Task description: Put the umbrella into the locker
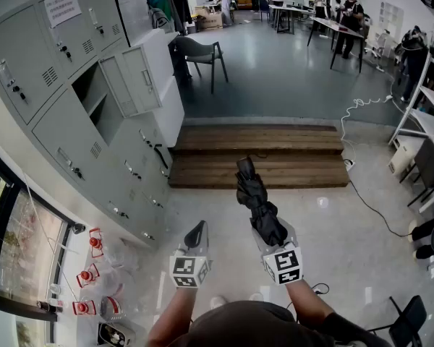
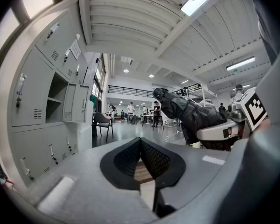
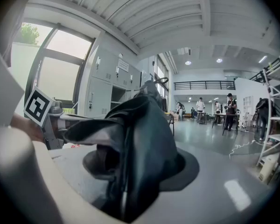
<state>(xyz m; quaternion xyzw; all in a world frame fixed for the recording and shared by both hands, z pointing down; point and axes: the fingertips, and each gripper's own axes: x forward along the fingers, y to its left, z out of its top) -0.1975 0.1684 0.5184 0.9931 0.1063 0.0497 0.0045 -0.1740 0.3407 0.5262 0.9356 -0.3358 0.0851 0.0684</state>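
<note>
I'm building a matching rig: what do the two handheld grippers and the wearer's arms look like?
Both the left gripper and the right gripper have pale grey moulded bodies with black, mesh-textured pads. Each carries a white cube printed with black square markers. No cables show. The forearms are bare; a dark sleeve shows near the right shoulder.

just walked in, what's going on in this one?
The right gripper is clamped on a folded black umbrella, held pointing forward and roughly level. The left gripper is beside it, jaws together with nothing in them. The grey locker bank stands off to the left, with one compartment open and its door swung out. The umbrella is not yet in the locker and neither gripper is at it.
</note>
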